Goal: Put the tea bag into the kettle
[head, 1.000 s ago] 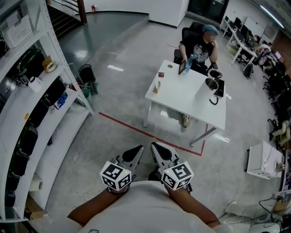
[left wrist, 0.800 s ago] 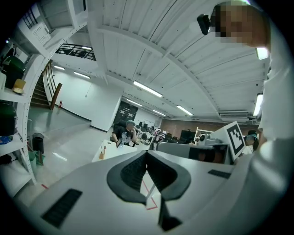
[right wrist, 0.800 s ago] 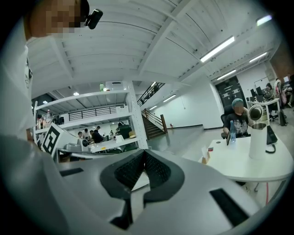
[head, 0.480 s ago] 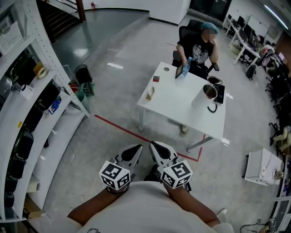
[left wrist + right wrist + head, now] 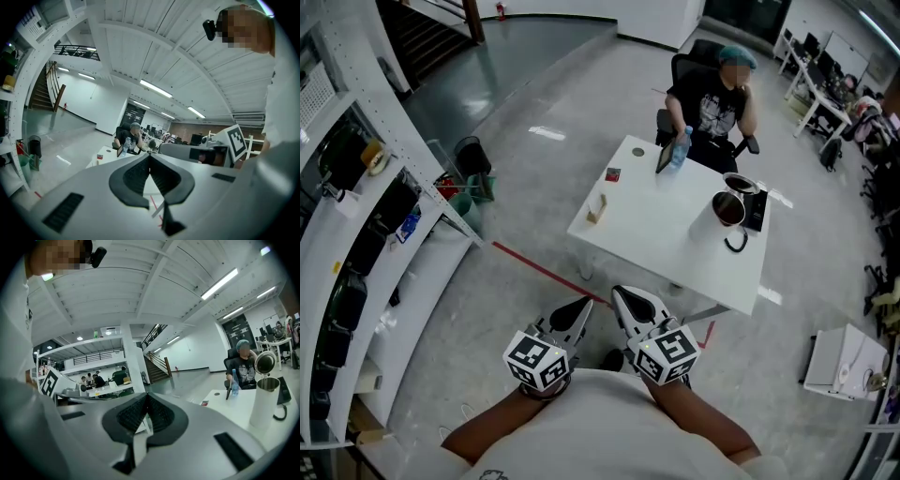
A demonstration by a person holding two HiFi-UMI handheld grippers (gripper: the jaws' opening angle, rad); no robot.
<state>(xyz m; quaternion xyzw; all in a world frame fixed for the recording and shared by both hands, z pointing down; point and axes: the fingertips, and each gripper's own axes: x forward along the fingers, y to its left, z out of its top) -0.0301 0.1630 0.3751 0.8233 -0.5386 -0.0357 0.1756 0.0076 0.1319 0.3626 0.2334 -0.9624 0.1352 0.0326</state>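
Note:
A white kettle (image 5: 727, 208) with its lid tipped open stands on the right side of a white table (image 5: 666, 234); the right gripper view also shows the kettle (image 5: 265, 401). A small tan packet (image 5: 596, 208), possibly the tea bag, stands near the table's left edge. Further back lies a small red item (image 5: 612, 174). My left gripper (image 5: 577, 313) and right gripper (image 5: 628, 302) are held side by side close to my body, well short of the table. Both are shut with nothing between the pads.
A person (image 5: 712, 98) sits at the table's far side behind a bottle (image 5: 679, 148) and a propped tablet (image 5: 661, 159). White shelving (image 5: 384, 225) lines the left. A red floor line (image 5: 534, 267) runs in front of the table. A white box (image 5: 839, 361) sits at right.
The table and kettle have come nearer in the head view as I moved across the floor toward them. Both grippers stay shut and side by side at my body.

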